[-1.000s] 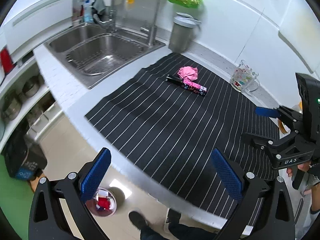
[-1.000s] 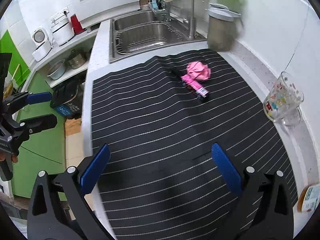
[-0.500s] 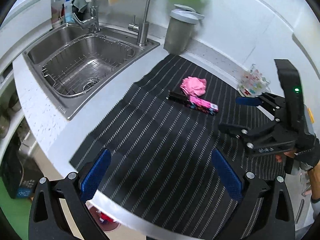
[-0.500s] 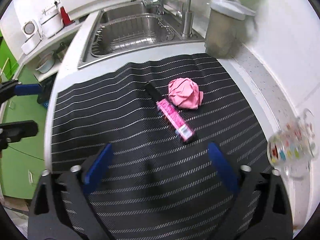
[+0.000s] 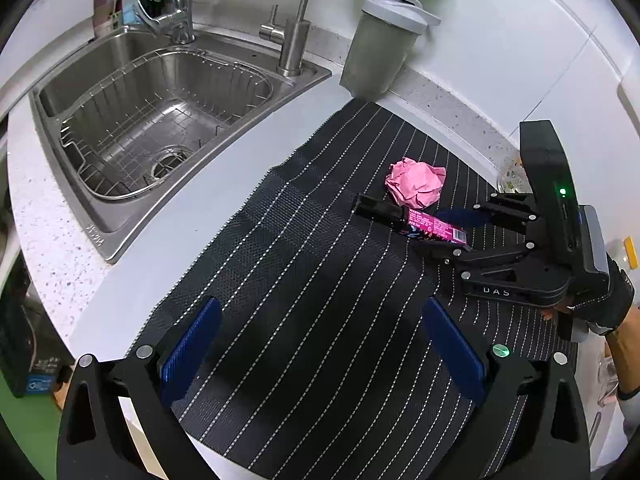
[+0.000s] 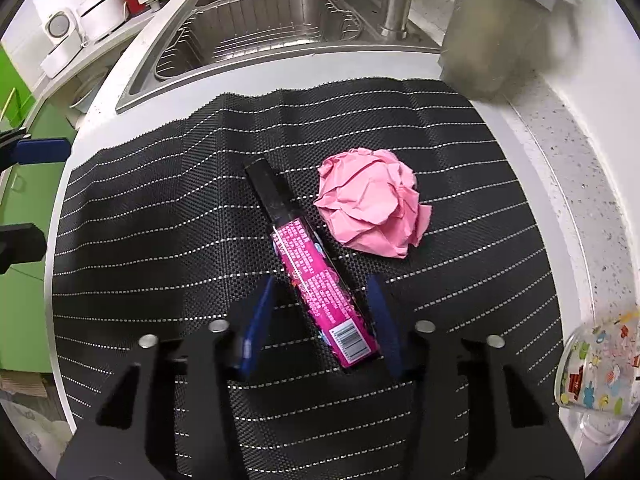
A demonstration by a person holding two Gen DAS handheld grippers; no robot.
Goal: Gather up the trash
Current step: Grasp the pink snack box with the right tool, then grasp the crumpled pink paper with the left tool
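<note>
A long pink and black box [image 6: 316, 276] lies on the striped black mat [image 6: 160, 240], with a crumpled pink paper ball [image 6: 372, 208] just beyond it to the right. My right gripper [image 6: 320, 284] points down over the box's near end and its jaws are closing. The box sits between them; the right pad is at its edge and a gap shows at the left pad. From the left wrist view, the right gripper [image 5: 436, 232] straddles the box [image 5: 420, 226] beside the ball [image 5: 416, 182]. My left gripper [image 5: 320, 312] hangs open and empty over the mat's front part.
A grey lidded bin [image 5: 380, 52] stands at the mat's far corner by the wall. The steel sink [image 5: 160, 120] with a wire rack lies to the left. A printed glass mug [image 6: 600, 368] stands on the counter at the right.
Both grippers moved forward and down toward the trash. The right gripper's wide-open jaws have narrowed around the near end of the pink and black box.
</note>
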